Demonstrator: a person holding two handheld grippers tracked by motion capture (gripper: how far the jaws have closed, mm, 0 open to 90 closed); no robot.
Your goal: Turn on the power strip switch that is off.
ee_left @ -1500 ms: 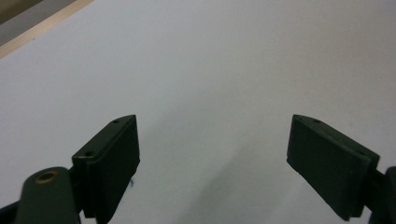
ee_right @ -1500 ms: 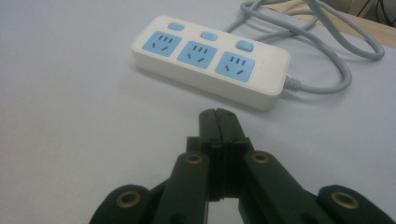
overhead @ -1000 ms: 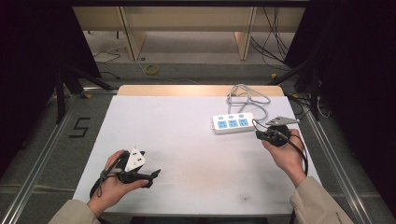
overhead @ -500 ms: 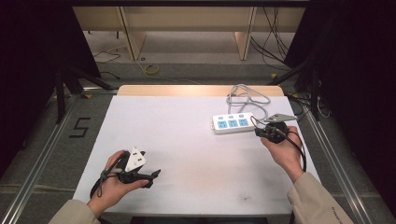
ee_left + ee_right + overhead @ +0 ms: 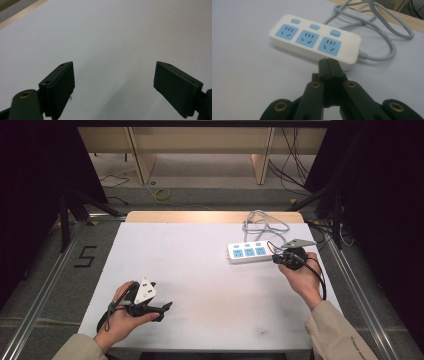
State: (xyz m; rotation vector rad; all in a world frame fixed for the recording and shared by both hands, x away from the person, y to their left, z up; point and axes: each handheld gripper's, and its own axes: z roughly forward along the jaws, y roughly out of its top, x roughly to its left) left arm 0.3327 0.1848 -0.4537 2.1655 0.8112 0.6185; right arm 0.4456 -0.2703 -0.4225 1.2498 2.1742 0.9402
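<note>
Power strip (image 5: 314, 41) just beyond right gripper (image 5: 329, 62), jaws clenched empty, maybe touching its edge. Left gripper (image 5: 113, 87) jaws released over bare counter (image 5: 200, 255), well apart from strip.

White power strip (image 5: 249, 252), flat, table's right

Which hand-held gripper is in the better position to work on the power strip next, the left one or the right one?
The right hand-held gripper. Its shut tips sit at the near edge of the power strip. The left hand-held gripper is open over bare table, far from the strip on the near left side.
</note>
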